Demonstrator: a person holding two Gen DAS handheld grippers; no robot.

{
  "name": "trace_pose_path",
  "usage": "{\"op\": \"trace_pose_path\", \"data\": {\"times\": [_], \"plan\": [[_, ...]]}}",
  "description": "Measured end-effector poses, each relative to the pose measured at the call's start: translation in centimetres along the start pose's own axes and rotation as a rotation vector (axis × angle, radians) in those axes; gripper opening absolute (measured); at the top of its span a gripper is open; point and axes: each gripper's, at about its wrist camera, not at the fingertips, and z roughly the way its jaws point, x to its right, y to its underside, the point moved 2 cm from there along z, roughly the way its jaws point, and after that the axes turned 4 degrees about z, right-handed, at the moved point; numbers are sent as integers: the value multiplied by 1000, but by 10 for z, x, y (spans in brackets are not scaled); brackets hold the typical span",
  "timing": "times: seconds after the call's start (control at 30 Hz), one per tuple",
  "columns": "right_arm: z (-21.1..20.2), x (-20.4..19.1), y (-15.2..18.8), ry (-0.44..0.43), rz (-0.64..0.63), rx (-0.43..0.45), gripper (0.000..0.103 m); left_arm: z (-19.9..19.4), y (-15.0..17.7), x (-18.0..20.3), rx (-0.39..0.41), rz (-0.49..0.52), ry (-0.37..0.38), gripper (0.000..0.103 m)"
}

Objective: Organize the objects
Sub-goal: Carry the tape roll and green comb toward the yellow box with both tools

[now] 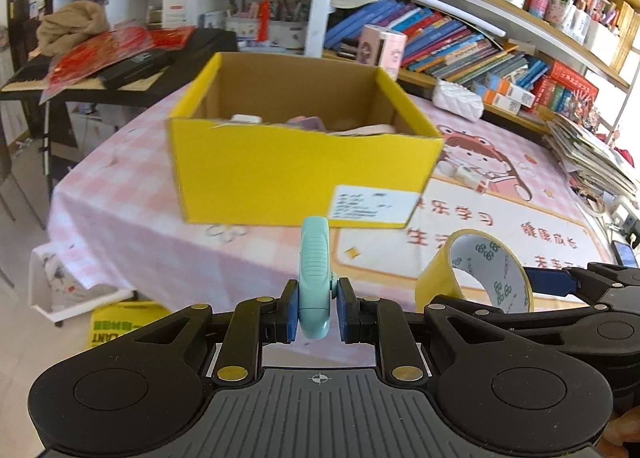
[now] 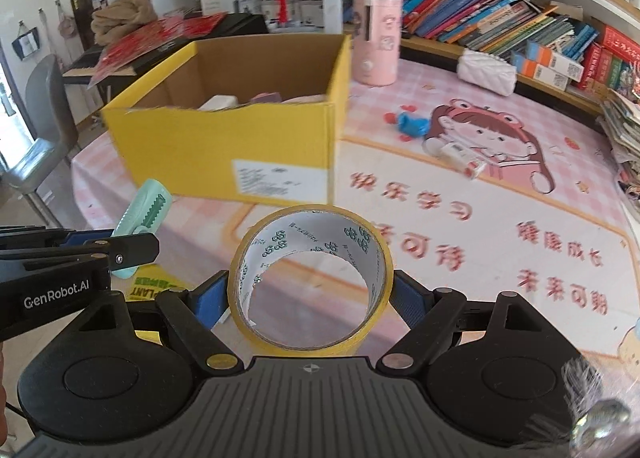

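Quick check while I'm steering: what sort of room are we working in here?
Most likely a home study or child's room. Crowded bookshelves line the wall, a cartoon tablecloth with a girl reading covers the table, and pen holders sit on the white shelf.

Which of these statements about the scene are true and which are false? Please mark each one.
1. The left tool holds a mint green clip. True.
2. The right tool is empty. False: it holds a yellow tape roll between its blue pads.
3. The yellow box is closed with a lid. False: it is open on top and some things lie inside.
4. A pink cylinder stands on the table beside the box. True.
5. The tape roll already lies inside the box. False: it is in the right tool, in front of the box.
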Motion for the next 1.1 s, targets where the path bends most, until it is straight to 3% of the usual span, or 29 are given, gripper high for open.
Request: {"op": "trace_pose_path", "data": {"times": [0.67, 0.87, 1.1], "plan": [[-11, -56, 5, -14, -48, 32, 83, -33, 11, -39, 64, -20, -11, 17], [-12, -66, 0, -26, -69, 48, 83, -41, 4, -46, 125, -23, -20, 17], [-19, -63, -27, -24, -73, 169, 83, -43, -21, -55, 211, -46, 1, 17]]}}
